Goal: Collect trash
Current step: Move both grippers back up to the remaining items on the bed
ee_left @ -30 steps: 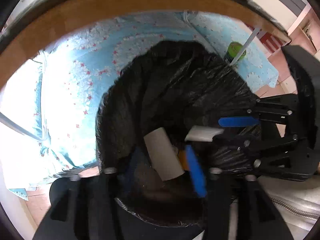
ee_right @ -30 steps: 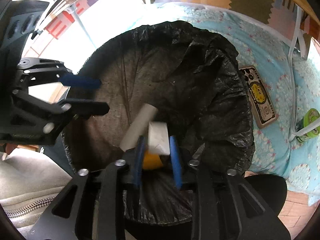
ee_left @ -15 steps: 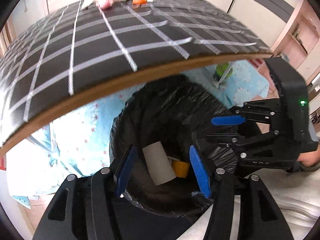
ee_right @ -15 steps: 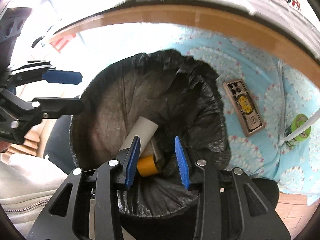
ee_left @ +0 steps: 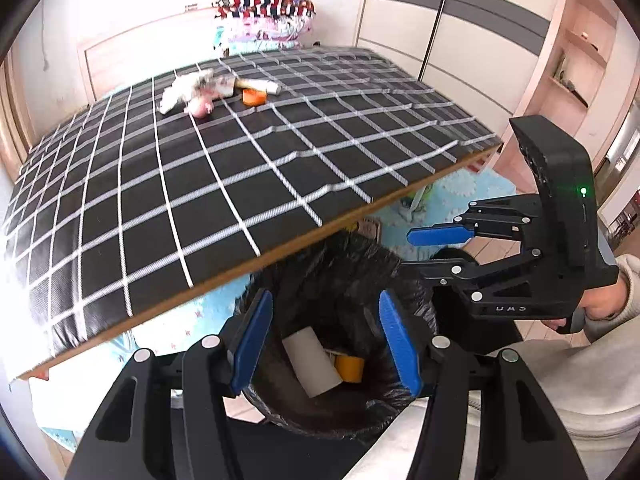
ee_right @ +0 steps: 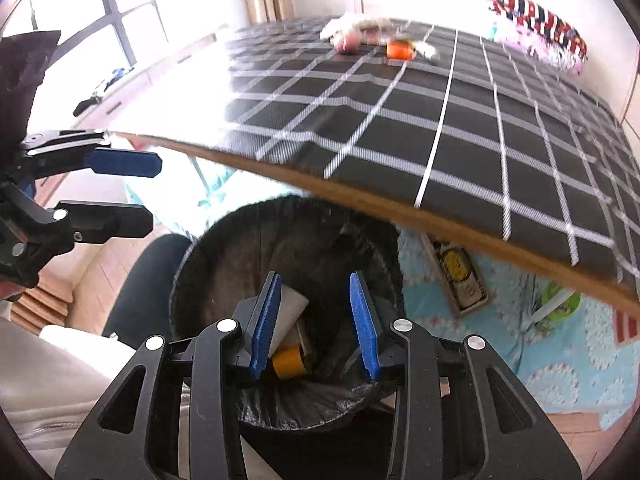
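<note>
A bin lined with a black bag [ee_left: 344,280] [ee_right: 256,248] stands under the table edge. Inside lie a white cardboard tube [ee_left: 312,364] [ee_right: 290,308] and an orange tape roll [ee_left: 349,368] [ee_right: 286,364]. My left gripper [ee_left: 326,340] is open and empty above the bin. My right gripper [ee_right: 316,320] is open and empty above it too, and shows at the right of the left wrist view [ee_left: 436,252]. On the far side of the table lie crumpled white trash [ee_left: 188,90] [ee_right: 360,26], a pink ball [ee_left: 200,109] and an orange roll [ee_left: 254,97] [ee_right: 399,50].
The table has a black cloth with a white grid [ee_left: 200,168] [ee_right: 480,128]. A blue floral mat [ee_right: 560,360] covers the floor, with a phone-like flat item [ee_right: 456,276] and a green cup [ee_right: 558,300] on it. Folded bedding [ee_left: 264,20] lies behind the table.
Both grippers have risen from inside the bin to above its rim, so the tabletop has come into view. The right gripper let go of a white piece into the bin and opened.
</note>
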Demonstrator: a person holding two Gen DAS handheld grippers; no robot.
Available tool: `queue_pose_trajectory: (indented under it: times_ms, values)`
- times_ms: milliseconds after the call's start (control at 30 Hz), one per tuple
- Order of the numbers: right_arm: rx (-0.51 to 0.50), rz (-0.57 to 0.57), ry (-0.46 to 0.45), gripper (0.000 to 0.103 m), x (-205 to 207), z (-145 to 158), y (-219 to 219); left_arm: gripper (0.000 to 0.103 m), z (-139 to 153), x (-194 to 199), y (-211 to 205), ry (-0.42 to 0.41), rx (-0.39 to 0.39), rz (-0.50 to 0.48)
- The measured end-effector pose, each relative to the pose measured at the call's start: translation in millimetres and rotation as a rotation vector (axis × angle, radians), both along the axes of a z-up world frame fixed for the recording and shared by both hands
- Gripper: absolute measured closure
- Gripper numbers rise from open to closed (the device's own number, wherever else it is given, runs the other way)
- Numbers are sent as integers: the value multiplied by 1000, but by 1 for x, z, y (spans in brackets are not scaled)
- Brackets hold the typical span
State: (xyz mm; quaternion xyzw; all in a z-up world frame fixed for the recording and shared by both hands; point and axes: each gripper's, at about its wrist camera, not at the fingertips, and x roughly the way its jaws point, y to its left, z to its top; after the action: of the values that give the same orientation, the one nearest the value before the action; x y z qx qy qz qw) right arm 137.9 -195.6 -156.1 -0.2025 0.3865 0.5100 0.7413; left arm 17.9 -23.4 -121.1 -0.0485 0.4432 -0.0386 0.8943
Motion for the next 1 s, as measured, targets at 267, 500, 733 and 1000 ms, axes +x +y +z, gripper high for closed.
queue_pose_trajectory:
  times_ms: [267,500,733,1000]
  values:
    - [56,25,-54,67,1,30,5,49,25,6,10,-63,13,22]
    - [97,33,-93,67,14,50,20,49,43,25,30,-113,11,42]
    - [117,19,-118,67,32,63,32,49,52,51,51,-133,24,72]
    - [137,8,-128,67,55,72,52,49,55,79,70,-137,27,93]
